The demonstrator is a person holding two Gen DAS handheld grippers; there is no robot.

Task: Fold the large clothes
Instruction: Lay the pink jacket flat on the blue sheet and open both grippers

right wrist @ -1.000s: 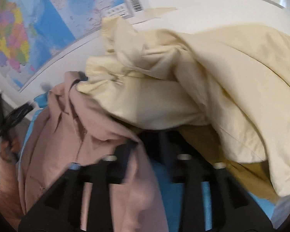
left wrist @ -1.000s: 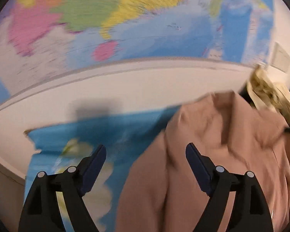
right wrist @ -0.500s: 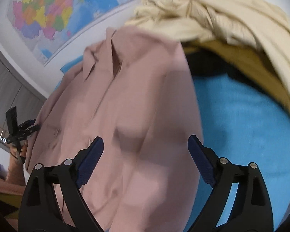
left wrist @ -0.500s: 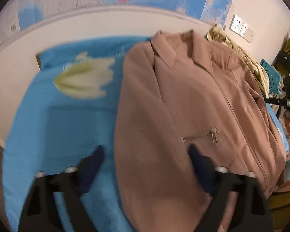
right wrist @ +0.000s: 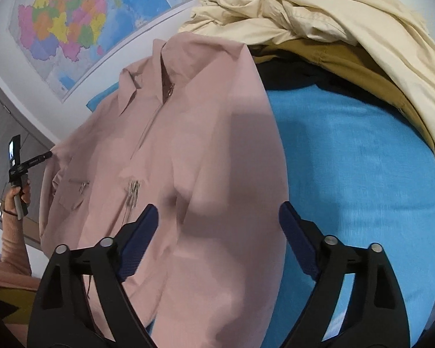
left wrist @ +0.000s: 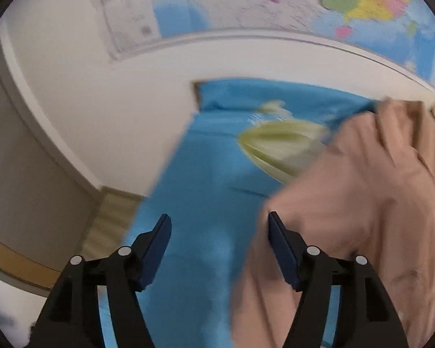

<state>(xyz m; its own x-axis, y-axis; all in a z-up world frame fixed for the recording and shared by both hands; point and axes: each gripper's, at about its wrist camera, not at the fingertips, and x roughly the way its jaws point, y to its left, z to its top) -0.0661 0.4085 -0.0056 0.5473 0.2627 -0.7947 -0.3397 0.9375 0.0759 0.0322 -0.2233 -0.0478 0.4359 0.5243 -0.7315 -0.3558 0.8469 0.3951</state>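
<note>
On the blue sheet (right wrist: pixel 348 174), below a wall map (right wrist: pixel 72 23), lies a pink jacket (right wrist: pixel 188 145).

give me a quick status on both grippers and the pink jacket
Left gripper empty, jaws opening over blue sheet. Right gripper open above pink jacket, laid flat, zipped. Cream clothes pile crowds the jacket's collar end.
</note>
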